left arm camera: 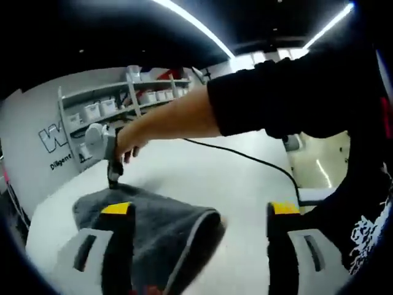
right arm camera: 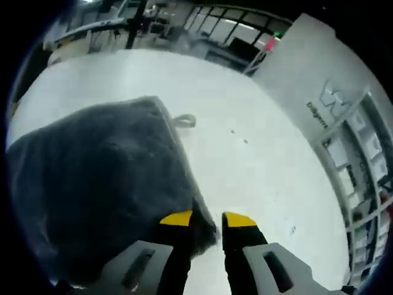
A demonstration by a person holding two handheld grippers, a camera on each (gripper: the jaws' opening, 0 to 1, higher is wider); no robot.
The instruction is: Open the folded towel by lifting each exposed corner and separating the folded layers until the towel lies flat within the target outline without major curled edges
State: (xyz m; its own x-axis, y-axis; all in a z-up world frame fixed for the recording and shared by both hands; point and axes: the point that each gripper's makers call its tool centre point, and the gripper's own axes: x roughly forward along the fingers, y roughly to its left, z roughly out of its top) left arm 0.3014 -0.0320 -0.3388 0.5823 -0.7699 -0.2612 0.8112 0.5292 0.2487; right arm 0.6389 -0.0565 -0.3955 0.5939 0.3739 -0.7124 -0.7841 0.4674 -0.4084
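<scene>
Grey terry cloth sits pinched between the right gripper (right arm camera: 206, 222) fingers, nearly together on the towel (right arm camera: 98, 184) corner at six o'clock, likely to peel a layer. The left gripper (left arm camera: 202, 212) fingers stand wide apart, holding nothing, waiting above the towel's near edge on the white counter (right arm camera: 258, 147).

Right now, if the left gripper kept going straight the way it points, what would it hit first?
Probably the towel. The left gripper is open, and its left jaw already overlaps the towel's near edge in the left gripper view. Beyond lies bare table, though depth is hard to judge.
</scene>
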